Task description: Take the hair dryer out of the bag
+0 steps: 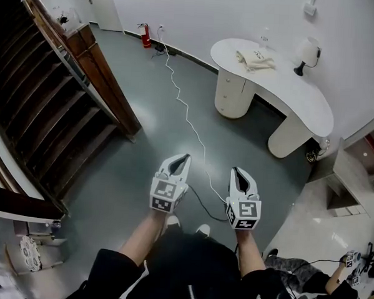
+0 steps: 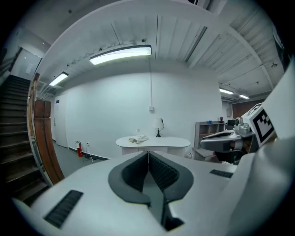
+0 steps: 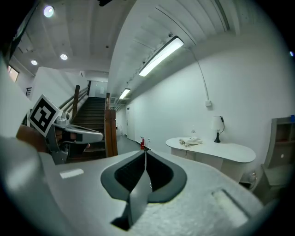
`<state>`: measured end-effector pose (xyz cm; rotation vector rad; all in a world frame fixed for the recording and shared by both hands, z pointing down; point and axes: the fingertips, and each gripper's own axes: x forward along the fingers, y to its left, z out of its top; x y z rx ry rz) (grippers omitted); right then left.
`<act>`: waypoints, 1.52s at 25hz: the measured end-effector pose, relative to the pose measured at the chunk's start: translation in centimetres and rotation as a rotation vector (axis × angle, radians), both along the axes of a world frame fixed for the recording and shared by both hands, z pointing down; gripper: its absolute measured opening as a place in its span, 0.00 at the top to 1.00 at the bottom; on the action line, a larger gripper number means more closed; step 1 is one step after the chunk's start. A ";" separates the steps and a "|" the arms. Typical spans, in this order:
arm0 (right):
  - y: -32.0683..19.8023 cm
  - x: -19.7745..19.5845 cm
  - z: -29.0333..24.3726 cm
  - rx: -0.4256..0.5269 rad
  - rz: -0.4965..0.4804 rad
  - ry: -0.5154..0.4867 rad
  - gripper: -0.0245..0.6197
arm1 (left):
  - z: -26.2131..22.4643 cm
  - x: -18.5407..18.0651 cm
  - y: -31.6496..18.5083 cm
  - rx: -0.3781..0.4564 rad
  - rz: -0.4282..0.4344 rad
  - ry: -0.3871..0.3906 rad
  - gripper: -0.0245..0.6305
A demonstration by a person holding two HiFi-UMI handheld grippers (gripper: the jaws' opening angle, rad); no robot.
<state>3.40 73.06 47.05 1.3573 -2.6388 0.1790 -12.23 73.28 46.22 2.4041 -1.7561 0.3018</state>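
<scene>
— Facing the curved white table at one o'clock, what do we see on it?
— A pale bag near the lamp; the hair dryer we cannot make out. Our left gripper and right gripper stand closed, empty.

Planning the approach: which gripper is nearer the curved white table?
Right. In the head view the right gripper is directly below the table, well short of it. The left gripper sits further left, farther off. Neither touches it.
</scene>
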 end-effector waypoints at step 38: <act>-14.4 -1.0 2.3 -0.095 0.047 0.002 0.95 | 2.1 2.7 -18.5 -0.047 0.140 -0.005 0.94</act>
